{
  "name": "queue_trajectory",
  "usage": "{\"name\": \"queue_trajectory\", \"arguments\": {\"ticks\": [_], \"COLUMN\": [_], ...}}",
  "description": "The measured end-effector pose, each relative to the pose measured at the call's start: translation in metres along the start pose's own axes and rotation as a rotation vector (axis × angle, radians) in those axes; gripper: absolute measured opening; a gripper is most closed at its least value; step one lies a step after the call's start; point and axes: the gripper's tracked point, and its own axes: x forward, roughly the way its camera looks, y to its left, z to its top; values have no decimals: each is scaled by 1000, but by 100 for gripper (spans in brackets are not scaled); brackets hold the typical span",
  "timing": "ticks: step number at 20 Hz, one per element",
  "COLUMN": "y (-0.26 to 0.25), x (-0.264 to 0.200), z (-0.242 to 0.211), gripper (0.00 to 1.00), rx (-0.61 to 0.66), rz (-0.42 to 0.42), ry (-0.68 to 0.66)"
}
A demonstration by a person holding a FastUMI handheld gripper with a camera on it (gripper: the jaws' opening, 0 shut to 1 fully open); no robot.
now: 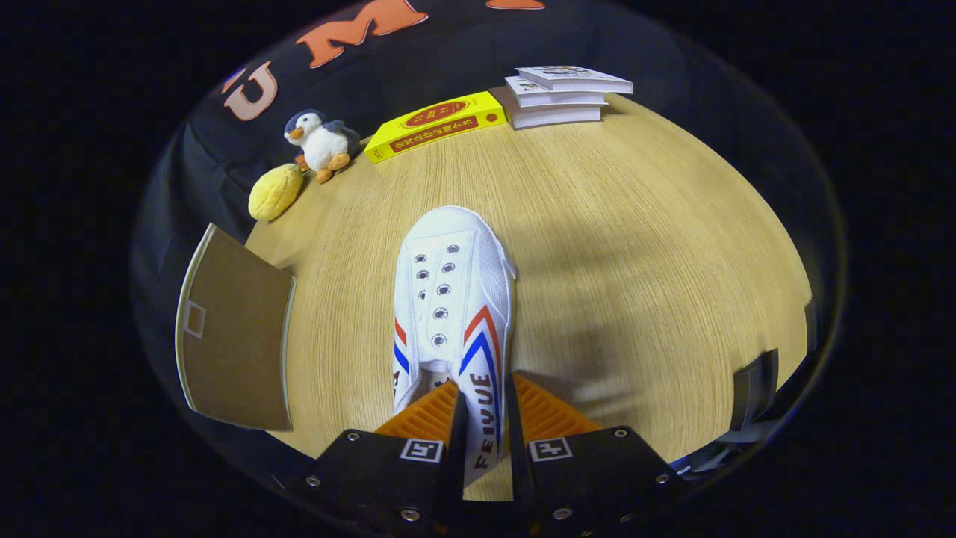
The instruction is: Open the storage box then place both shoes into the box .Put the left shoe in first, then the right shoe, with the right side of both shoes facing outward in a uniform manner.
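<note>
Tool (485, 418) clamped on the shoe (453, 299): both fingers press the right side wall near the heel, one finger inside the opening, the other outside against the striped panel. Shoe is white, with red and blue stripes and bare eyelets; toe points to 12 o'clock, away from the tool, and it hangs or rests over the counter (635, 261) — cannot tell whether the sole touches. At 9 o'clock of the shoe, a brown flap (235, 336) with a pale rim, likely the box lid, at the counter's edge. At 11 o'clock, well apart from the shoe, a yellow plush (275, 192) lies just beside a penguin toy (323, 143). Near 12 o'clock, a yellow book (437, 125) lies flat; just right of it, a stack of pale books (565, 96). At 4 o'clock, a dark object (754, 388) at the counter's rim, unclear what.
</note>
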Motion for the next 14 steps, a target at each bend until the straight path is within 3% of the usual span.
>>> {"name": "queue_trajectory", "arguments": {"ticks": [2,4,5,7,14], "y": [-1,-6,-8,-2,28], "x": [0,0,0,-5,-27], "z": [2,2,4,4,45], "gripper": [28,20,10,3,1], "rx": [16,42,54,57,39], "rz": [16,4,-8,-7,-1], "ry": [-9,-12,-16,-13,-91]}}
